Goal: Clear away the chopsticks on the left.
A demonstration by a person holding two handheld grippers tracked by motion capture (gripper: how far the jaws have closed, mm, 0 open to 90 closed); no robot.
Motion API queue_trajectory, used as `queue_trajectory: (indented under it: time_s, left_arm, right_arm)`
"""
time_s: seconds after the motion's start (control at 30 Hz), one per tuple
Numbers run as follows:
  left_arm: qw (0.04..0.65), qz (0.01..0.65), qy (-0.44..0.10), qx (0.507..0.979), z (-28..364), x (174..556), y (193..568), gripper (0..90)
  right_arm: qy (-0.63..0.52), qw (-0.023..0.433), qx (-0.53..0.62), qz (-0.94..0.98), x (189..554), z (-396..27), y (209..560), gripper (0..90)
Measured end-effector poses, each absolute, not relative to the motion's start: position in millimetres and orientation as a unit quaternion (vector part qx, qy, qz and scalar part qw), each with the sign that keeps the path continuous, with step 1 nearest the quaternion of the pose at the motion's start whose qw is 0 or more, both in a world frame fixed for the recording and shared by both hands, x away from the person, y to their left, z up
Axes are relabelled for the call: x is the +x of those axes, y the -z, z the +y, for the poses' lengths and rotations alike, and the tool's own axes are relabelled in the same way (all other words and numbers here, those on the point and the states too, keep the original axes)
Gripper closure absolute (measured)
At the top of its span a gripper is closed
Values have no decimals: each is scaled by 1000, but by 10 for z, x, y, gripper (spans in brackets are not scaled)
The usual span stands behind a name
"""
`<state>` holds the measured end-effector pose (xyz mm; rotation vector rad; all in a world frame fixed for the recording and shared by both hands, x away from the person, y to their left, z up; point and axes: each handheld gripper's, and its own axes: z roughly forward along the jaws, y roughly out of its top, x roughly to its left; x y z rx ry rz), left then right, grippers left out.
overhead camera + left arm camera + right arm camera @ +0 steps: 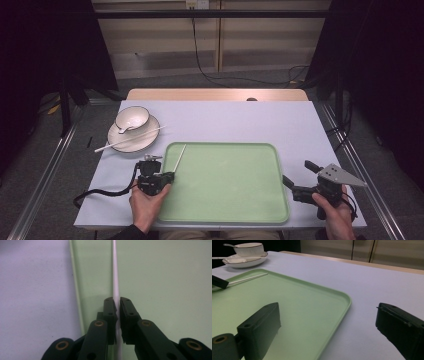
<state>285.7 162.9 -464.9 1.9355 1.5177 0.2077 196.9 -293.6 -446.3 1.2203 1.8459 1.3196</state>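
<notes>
- High view had your left hand-held gripper (169,176) clamped on one white chopstick (179,155) at the green tray's (280,200) left edge, its tip angled over the tray, likely for setting down inside.
- Right hand-held gripper (298,176) stood wide and empty beside the tray's right edge, waiting.
- Left gripper view showed the pads pinching the chopstick; the high view alone showed its mate (129,139) across the plate (150,142) beside the bowl (132,119) on the counter (240,120).

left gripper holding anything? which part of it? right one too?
The left gripper is shut on a white chopstick, gripping near its lower end, over the green tray. The right gripper is open and holds nothing.
</notes>
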Motion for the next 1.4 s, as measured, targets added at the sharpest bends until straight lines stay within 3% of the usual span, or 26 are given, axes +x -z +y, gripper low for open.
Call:
queue_trajectory:
  time_s: [0.17, 0.2, 0.27, 0.33, 0.47, 0.53, 0.63, 0.67, 0.7, 0.9, 1.07, 1.13, 1.17, 1.4]
  left_arm:
    - [335, 574, -80, 743, 1627, 2856, 4653, 820]
    - [341, 561, -85, 749, 1630, 2850, 4659, 765]
    - [341, 551, -84, 757, 1637, 2851, 4655, 753]
    - [335, 544, -105, 763, 1655, 2856, 4651, 647]
    - [344, 512, -135, 775, 1689, 2840, 4615, 593]
    - [346, 510, -146, 774, 1706, 2832, 4595, 502]
    - [350, 501, -186, 769, 1764, 2821, 4534, 454]
    - [353, 500, -196, 767, 1780, 2819, 4517, 375]
    - [355, 482, -213, 772, 1851, 2822, 4461, 360]
    - [384, 461, -221, 769, 2025, 2835, 4351, 199]
    - [406, 457, -219, 761, 2293, 2886, 4317, 155]
    - [407, 461, -224, 756, 2442, 2928, 4298, 197]
    - [402, 450, -260, 754, 2540, 2941, 4246, 199]
    - [415, 441, -255, 754, 2733, 3059, 4124, 293]
  right_arm:
    - [-492, 280, 452, 689, 1965, -2941, 4461, 56]
    - [-493, 280, 452, 689, 1966, -2941, 4461, 57]
    - [-493, 280, 451, 689, 1965, -2941, 4461, 57]
    - [-493, 280, 452, 689, 1966, -2943, 4461, 56]
    - [-494, 280, 451, 689, 1966, -2945, 4461, 56]
    - [-493, 281, 451, 688, 1967, -2944, 4461, 56]
    - [-494, 281, 452, 688, 1966, -2945, 4461, 56]
    - [-494, 281, 452, 688, 1966, -2945, 4461, 56]
    - [-494, 281, 451, 688, 1966, -2946, 4461, 56]
    - [-494, 280, 452, 688, 1967, -2946, 4462, 56]
    - [-494, 281, 453, 687, 1968, -2949, 4463, 56]
    - [-494, 281, 453, 687, 1969, -2948, 4464, 56]
    - [-493, 281, 453, 688, 1970, -2950, 4463, 56]
    - [-494, 281, 453, 686, 1969, -2949, 4462, 55]
